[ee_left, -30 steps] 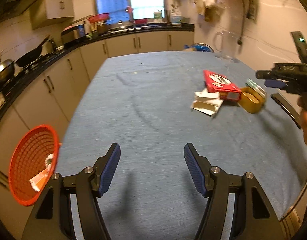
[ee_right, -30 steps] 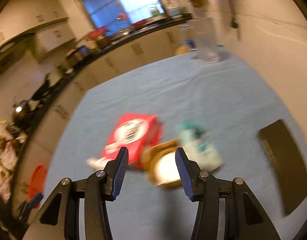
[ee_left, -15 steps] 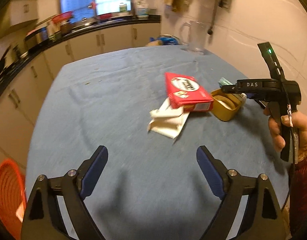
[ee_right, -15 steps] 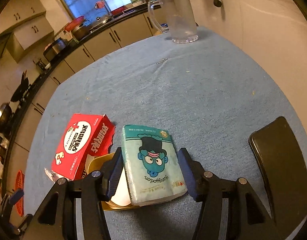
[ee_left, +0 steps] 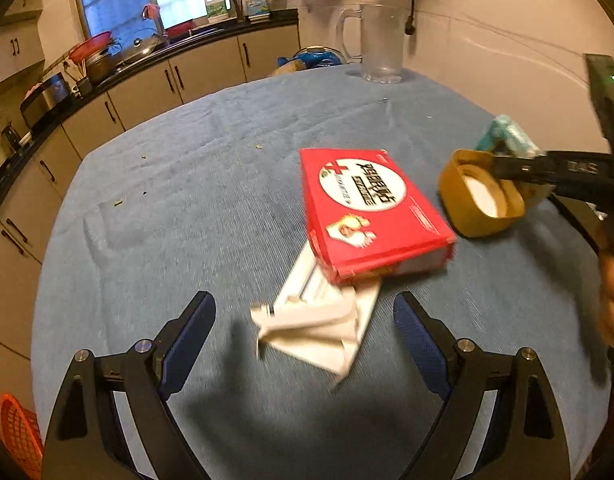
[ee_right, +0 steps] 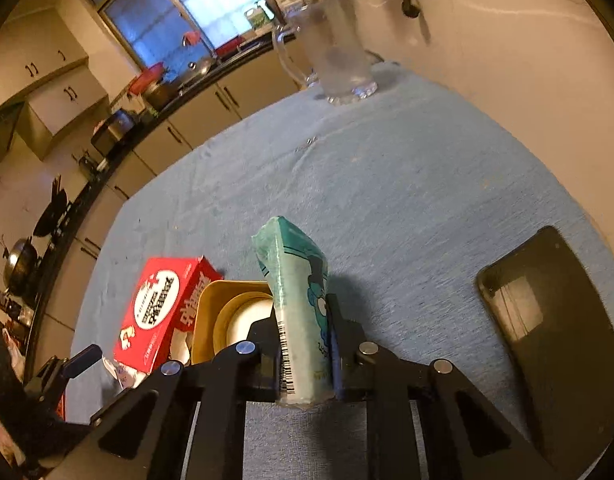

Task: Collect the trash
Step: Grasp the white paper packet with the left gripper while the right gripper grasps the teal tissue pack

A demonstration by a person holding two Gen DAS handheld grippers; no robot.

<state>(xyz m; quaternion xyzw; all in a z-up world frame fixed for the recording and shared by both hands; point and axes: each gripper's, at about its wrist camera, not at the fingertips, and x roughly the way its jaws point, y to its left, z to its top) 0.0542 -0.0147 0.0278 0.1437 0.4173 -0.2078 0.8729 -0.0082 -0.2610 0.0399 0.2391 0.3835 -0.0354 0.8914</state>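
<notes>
The right gripper (ee_right: 305,344) has just been closing and now pinches a teal plastic tissue packet with a cartoon face (ee_right: 301,300), stood on edge between its pads. The left gripper (ee_left: 305,336) stands wide apart and holds nothing, with crumpled white paper (ee_left: 319,320) on the blue-clothed worktop (ee_left: 187,208) between its fingers. A red cardboard box (ee_left: 367,208) lies partly on that paper, a shallow tan round tub (ee_left: 481,200) just beside it. Only the right wrist view shows a black phone (ee_right: 547,320) near the worktop's right edge. Only the left wrist view shows an orange mesh basket (ee_left: 19,436) beyond the near left edge. A clear glass jug (ee_left: 381,40) stands at the far edge.
</notes>
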